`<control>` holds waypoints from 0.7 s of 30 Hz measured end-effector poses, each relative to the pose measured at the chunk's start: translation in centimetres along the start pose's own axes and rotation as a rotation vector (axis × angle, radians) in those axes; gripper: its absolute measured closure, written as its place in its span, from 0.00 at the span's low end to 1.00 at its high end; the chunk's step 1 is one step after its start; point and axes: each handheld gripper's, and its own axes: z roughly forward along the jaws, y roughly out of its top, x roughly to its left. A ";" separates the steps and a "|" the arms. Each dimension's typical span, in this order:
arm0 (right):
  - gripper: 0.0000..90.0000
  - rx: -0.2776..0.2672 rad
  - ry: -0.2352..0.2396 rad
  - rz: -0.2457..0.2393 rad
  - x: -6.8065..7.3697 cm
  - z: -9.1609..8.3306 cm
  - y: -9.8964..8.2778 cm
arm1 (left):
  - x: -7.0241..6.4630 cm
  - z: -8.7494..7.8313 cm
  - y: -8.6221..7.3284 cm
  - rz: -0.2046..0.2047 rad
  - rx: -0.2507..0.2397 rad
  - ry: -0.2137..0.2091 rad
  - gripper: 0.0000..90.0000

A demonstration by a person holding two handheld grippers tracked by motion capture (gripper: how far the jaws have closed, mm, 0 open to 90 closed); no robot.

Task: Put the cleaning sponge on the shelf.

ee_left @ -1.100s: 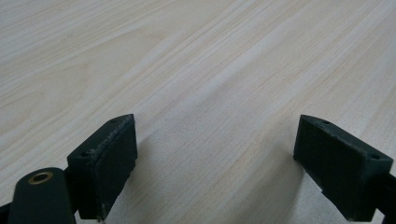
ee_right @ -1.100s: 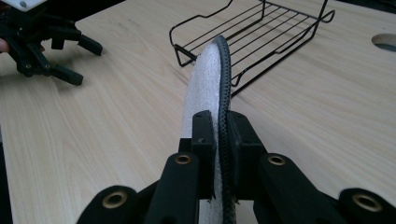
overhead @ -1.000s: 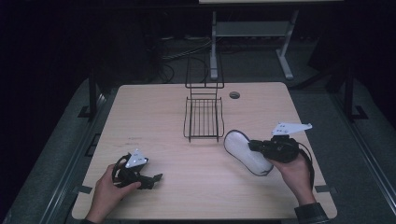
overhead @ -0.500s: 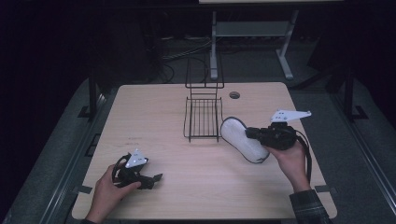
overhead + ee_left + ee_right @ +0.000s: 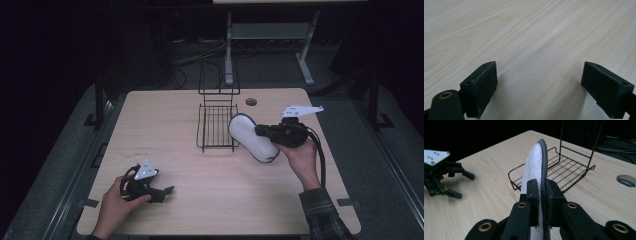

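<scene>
At the near edge of the desk [image 5: 165,130], the left gripper [image 5: 150,186] rests in a person's hand, its fingers [image 5: 480,85] spread wide with bare wood grain between them and nothing held. Farther across and to the right, the right gripper [image 5: 261,132] is clamped tight on a white insole [image 5: 252,137] edged in black, which it carries clear of the desktop, just beside the right rim of the black wire rack [image 5: 216,127]. Seen along the right gripper's own fingers [image 5: 533,192], the insole stands on edge, pinched near one end between the two pads, its free end rising ahead and pointing toward the rack's low front rail. Beyond the rack, a round cable hole [image 5: 251,101] marks the desk's far side.

The step in hand looks to be delivering the insole into the rack. Doing it well likely calls for holding the grip firm, lifting the free end over the wire rim rather than into it, then lowering until the insole settles on the grid before letting go. The thin, flexible foam could bend or catch on the wires if pushed in at a slant.
</scene>
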 end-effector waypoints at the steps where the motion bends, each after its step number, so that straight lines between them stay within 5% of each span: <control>1: 0.91 -0.006 0.002 0.004 -0.1 0.2 0.2 | 0.0 0.0 0.0 0.000 0.000 0.000 0.14; 21: 0.91 -0.017 0.011 0.031 -1.7 4.6 3.4 | 0.0 0.0 0.0 0.001 0.000 0.001 0.14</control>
